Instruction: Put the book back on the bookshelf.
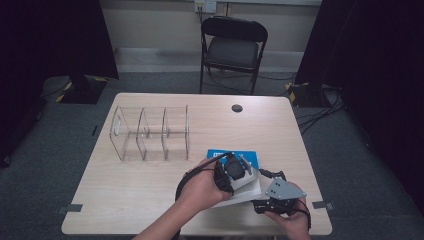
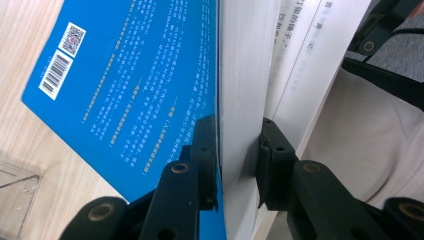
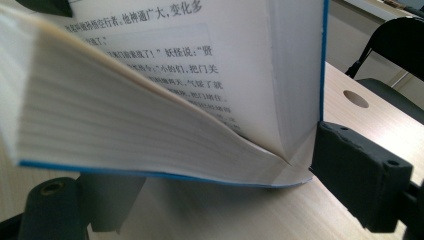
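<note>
A blue-covered book (image 1: pixel 216 153) lies open near the table's front edge. In the left gripper view its blue back cover (image 2: pixel 125 85) and a thick block of white pages (image 2: pixel 242 90) stand on edge. My left gripper (image 2: pixel 237 167) is shut on that cover and pages, one pad on each side. In the high view the left gripper (image 1: pixel 239 171) is over the book. My right gripper (image 1: pixel 261 201) is at the book's near right corner. In its own view, the right gripper (image 3: pixel 232 195) straddles the spine with its jaws wide apart. One finger (image 3: pixel 107 200) lies under the flat half and the other pad (image 3: pixel 357 177) touches the raised cover (image 3: pixel 324 60).
A clear three-compartment organizer (image 1: pixel 150 132) stands left of the book, and its corner (image 2: pixel 15 192) shows in the left gripper view. A cable hole (image 1: pixel 237 108) is in the far tabletop. A black folding chair (image 1: pixel 233 47) stands behind the table (image 1: pixel 125 190).
</note>
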Demonstrator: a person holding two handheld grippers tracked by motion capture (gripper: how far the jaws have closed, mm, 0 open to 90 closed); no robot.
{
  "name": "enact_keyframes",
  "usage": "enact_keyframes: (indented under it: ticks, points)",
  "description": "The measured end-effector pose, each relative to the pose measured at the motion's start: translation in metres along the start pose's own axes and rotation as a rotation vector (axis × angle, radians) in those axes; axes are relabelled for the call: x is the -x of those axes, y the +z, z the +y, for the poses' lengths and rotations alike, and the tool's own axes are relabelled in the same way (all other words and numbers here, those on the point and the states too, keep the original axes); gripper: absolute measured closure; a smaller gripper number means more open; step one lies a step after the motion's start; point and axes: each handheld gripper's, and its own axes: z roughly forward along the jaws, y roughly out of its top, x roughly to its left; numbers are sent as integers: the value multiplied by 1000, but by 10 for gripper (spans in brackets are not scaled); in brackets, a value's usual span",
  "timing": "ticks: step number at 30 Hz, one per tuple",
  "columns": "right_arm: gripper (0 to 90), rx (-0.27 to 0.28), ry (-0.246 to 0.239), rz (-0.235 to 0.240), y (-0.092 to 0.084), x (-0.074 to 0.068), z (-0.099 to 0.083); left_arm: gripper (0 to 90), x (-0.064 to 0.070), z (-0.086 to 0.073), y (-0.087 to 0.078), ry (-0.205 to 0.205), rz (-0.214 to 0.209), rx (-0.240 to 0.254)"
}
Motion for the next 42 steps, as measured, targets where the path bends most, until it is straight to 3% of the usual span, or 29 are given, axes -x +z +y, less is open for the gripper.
enact_keyframes:
  ticks: [7, 12, 17, 18, 22, 27, 29, 30, 33, 34, 36, 37, 38, 39, 40, 42]
  points:
    - [142, -2, -13, 32, 1, 6, 3, 734, -3, 1, 0, -16, -27, 10]
    - [104, -18, 0, 47, 3, 10, 4, 734, -4, 3, 0, 7, -24, -8]
    - [96, -34, -21, 76, 5, 12, 6, 735, -5, 6, 0, 2, -43, -40]
    - [94, -35, -42, 88, 6, 13, 7, 735, -6, 7, 0, 20, -40, -46]
    - [95, -37, -84, 109, 7, 15, 9, 735, -7, 8, 0, 20, -54, -60]
    - [101, -21, -86, 167, 11, 20, 8, 734, -8, 8, 0, 27, -62, -69]
    - [191, -24, -88, 195, 11, 19, 9, 732, -9, 9, 1, 44, -59, -80]
    - [233, -25, -112, 200, 10, 18, 10, 731, -9, 10, 1, 56, -52, -90]
    - [295, -48, -133, 220, 11, 15, 14, 721, -8, 9, 0, 78, -38, -105]
    - [354, -59, -122, 245, 10, 16, 14, 707, -9, 7, -1, 95, -28, -97]
    - [380, -61, -121, 254, 10, 16, 14, 699, -9, 4, -2, 103, -23, -69]
    - [401, -62, -114, 270, 11, 15, 13, 684, -11, 2, -3, 127, -24, -58]
    - [404, -61, -96, 270, 11, 14, 13, 635, -13, -4, -4, 142, -11, -19]
    - [404, -61, -96, 270, 11, 14, 13, 598, -13, -4, -4, 142, -11, -19]
    - [406, -61, -93, 265, 12, 13, 13, 598, -16, -9, -6, 155, -2, 8]
    - [408, -61, -67, 260, 12, 10, 14, 499, -22, -21, -9, 142, 24, 86]
